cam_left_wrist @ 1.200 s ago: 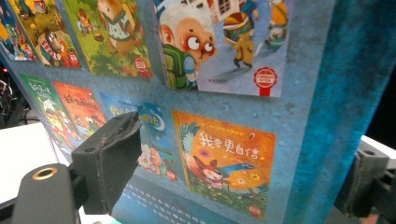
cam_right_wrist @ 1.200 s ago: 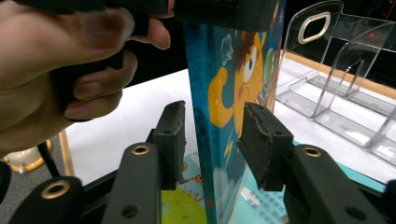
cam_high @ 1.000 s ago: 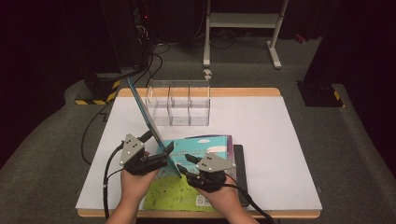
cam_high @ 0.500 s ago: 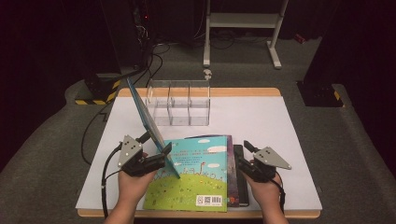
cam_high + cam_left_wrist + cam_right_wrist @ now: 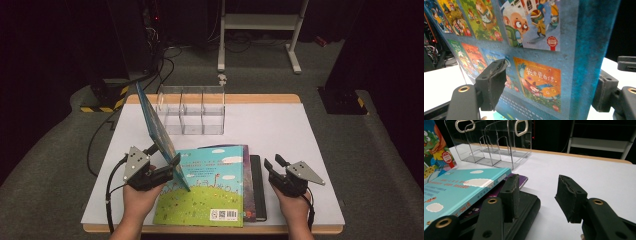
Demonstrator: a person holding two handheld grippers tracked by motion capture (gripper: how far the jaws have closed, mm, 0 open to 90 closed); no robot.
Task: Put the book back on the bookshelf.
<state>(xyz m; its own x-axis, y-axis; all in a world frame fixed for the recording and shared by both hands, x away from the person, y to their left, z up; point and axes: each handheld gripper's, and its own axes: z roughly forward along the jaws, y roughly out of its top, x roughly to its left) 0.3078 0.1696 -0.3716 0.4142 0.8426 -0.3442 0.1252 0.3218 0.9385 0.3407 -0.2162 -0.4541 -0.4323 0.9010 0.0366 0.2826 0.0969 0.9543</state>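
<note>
Shelving underway: left claw [image 5: 172, 164], jaws just closing, grips the upright blue book [image 5: 152, 120] between them; right claw [image 5: 273, 162] gapes empty. Next: slot it into the clear rack [image 5: 192, 112] ahead.

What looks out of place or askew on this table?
One blue picture book stands tilted on edge between the left gripper jaws, leaning over the flat stack of books. The clear divider rack behind holds none. The right gripper is open beside the stack.
</note>
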